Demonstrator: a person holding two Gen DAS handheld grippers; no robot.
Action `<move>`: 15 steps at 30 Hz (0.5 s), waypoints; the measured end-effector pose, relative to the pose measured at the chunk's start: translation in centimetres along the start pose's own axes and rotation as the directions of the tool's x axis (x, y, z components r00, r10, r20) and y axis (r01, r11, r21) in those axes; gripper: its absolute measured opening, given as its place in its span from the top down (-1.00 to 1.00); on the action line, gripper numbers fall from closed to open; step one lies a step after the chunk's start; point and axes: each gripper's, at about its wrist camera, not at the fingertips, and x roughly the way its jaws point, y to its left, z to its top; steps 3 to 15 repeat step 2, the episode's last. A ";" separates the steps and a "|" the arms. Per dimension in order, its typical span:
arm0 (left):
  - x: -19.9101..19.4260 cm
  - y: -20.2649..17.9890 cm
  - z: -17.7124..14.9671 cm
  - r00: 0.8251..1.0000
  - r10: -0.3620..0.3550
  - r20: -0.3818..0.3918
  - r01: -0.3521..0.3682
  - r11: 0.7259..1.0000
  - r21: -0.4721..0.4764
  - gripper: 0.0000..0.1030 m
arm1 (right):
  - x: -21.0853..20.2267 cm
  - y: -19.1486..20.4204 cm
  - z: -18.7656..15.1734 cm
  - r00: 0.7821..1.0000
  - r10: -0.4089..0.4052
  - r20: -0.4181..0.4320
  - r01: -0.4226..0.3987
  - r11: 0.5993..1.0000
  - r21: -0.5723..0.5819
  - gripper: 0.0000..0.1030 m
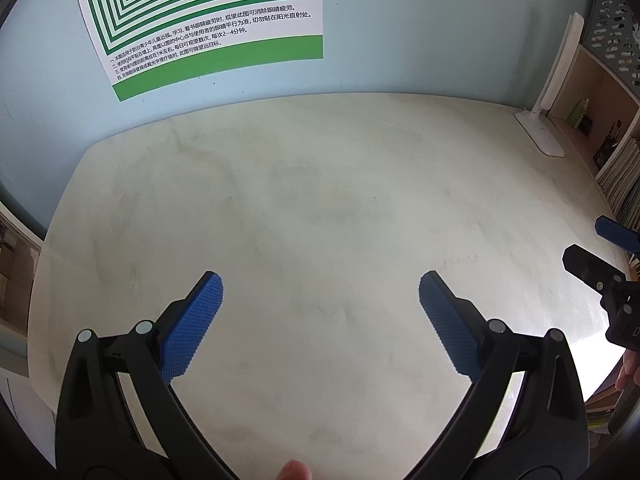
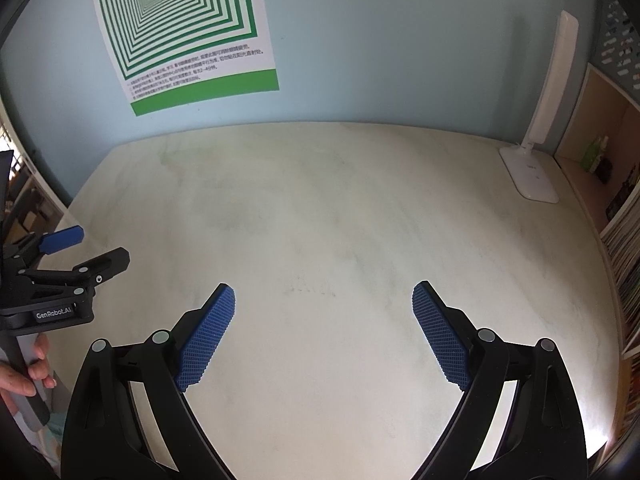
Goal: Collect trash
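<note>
A: Writing first. What reads?

B: "GenRobot.AI" in white on the black body of the left gripper (image 2: pixel 86 250), seen from the right wrist view. The poster (image 1: pixel 208 20) on the pale blue wall carries several lines of Chinese text under its green nested squares; too small for me to transcribe reliably. A faint mark on the lamp's base, unreadable.

A: Counts?

B: Two grippers, two blue-padded fingers each. One poster. One white desk lamp (image 2: pixel 536 136) at the far right corner of the tabletop (image 1: pixel 320 200), arm upright. One shelf unit (image 2: pixel 600 152) right of it: a green bottle in a cubby, stacked books or magazines below. One hand (image 2: pixel 24 368) on the left gripper's handle; a fingertip at the bottom edge of the left wrist view.

A: State of the fingers?

B: Left gripper: fingers (image 1: pixel 192 328) spread wide, nothing between them. Right gripper (image 2: pixel 324 332): the same, fingers (image 2: pixel 206 340) wide apart, gripping nothing. Both hover over the near part of the tabletop, side by side.

A: The trash: look, location?

B: No trash item can be made out in either view. Tabletop is cream with faint greyish streaks and small specks near centre.
</note>
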 end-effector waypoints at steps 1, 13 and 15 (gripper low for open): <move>0.0 0.0 0.0 1.000 0.003 -0.002 -0.003 1.000 0.000 -0.87 | 0.0 0.1 0.0 1.000 0.003 -0.001 -0.003 1.000 0.000 -0.74; 0.0 0.0 -0.1 1.000 0.004 -0.002 -0.004 1.000 0.001 -0.87 | 0.0 0.1 0.0 1.000 0.004 -0.001 -0.004 1.000 -0.003 -0.74; 0.0 0.0 -0.1 1.000 0.004 -0.002 -0.004 1.000 0.001 -0.87 | 0.0 0.1 0.0 1.000 0.004 -0.001 -0.004 1.000 -0.003 -0.74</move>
